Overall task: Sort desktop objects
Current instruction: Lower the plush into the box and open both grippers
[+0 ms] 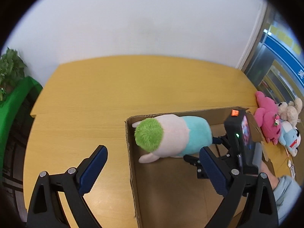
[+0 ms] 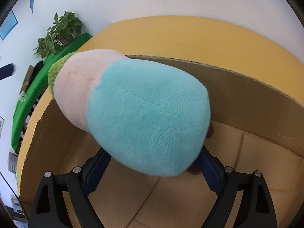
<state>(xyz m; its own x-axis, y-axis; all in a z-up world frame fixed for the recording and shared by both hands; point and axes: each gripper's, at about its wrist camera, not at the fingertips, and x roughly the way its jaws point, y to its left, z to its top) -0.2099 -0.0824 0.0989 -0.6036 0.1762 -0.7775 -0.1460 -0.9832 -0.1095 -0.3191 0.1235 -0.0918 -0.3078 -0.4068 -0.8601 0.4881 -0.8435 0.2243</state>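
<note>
While the left claw (image 1: pixel 152 168) hangs spread wide with nothing between its blue pads, straddling the near-left wall of the cardboard box (image 1: pixel 131 163), the work belongs to the other hand. To its left lies bare yellow table (image 1: pixel 85 98); beyond the table's left edge stand a green cloth (image 1: pixel 17 98) and a potted plant (image 1: pixel 9 66).

Moving right, the plush toy (image 1: pixel 167 134), with its green tuft, pale pink middle and teal lower body, hangs over the open box, its tufted end near the box's far-left corner. The right claw (image 2: pixel 153 168) pinches the teal end of the toy from both sides; seen from the right wrist, the teal body fills the view, the pads press into its sides, and the brown floor of the box shows beneath. Whether the toy touches that floor I cannot tell.

Further right, outside the box on the table, a pink plush (image 1: pixel 266 117), a beige bear (image 1: pixel 290 110) and a blue-and-white plush (image 1: pixel 290 138) lie heaped together, apparently waiting their turn.

The step in hand looks like the placing of this toy into the box. The next move probably calls for lowering it inside the walls and spreading the right claw to let it drop, then drawing back clear of the rim towards the heap.
</note>
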